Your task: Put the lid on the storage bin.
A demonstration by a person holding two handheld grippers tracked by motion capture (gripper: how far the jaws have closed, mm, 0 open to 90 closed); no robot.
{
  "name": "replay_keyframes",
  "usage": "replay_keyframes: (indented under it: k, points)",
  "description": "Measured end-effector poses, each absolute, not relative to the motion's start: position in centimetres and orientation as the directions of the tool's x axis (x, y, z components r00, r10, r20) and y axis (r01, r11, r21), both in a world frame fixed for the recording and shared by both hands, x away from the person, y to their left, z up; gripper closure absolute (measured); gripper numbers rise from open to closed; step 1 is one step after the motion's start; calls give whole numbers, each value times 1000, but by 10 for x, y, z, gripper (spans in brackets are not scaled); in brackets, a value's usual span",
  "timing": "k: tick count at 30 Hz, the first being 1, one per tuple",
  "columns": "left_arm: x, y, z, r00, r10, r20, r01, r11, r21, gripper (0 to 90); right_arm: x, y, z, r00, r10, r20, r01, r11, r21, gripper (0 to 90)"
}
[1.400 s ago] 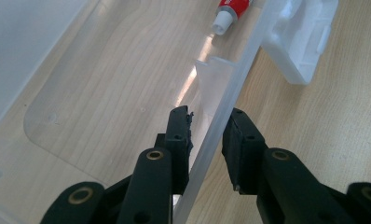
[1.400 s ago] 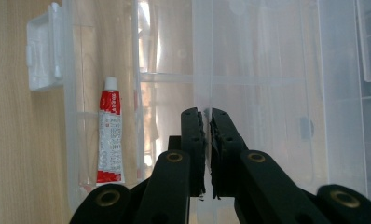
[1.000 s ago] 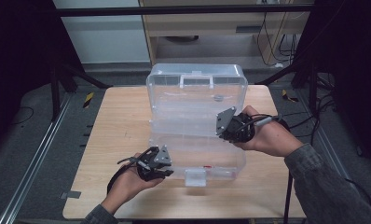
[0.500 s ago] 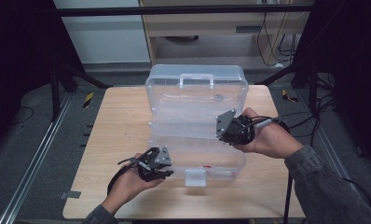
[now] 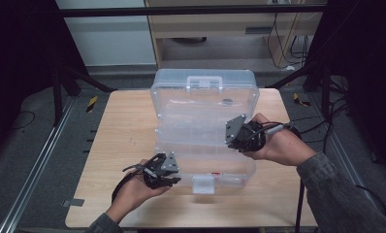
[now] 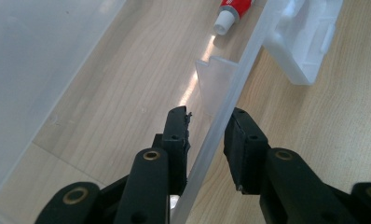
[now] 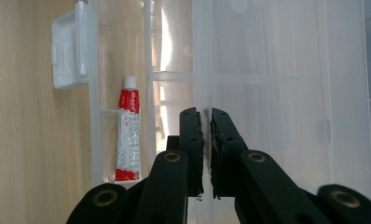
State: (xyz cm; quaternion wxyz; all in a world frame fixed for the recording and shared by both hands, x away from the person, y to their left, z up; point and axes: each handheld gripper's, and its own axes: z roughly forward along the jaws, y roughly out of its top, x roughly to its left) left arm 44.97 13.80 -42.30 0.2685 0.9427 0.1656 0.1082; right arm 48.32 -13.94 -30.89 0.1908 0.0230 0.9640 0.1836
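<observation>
My left gripper sits nearest me, its jaws spread on either side of the front wall of the clear plastic organizer box, one inside, one outside, not yet pinching it. If I close carelessly here, I judge the thin wall could flex and the box slide on the wooden table, since nothing else pins the base. Just beyond, a white latch hangs off the front edge, and one red-and-white tube lies in the front compartment against the wall. Farther in, my right gripper is clenched on the edge of the raised lid. The slick plastic could slip from those pads and the lid drop onto the base, possibly on my left jaw. Pulling the lid too far back might tip the whole box. My count: one box, one tube, one front latch, one lid handle, two grippers.
</observation>
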Motion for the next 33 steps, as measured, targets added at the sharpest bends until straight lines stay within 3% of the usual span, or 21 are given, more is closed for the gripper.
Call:
replay_keyframes:
  k: [14,25,33]
  points:
    - [449,139,-422,918,363,157,226,-808,544,665,482,-140,-311,-935,99,-340,-33,932,362,850]
    - [433,155,-392,903,399,160,206,-729,653,572,482,-141,-311,-935,98,-341,-34,931,363,846]
    - [430,173,-355,909,412,61,229,-616,754,688,482,-141,-311,-935,98,-340,-32,933,358,844]
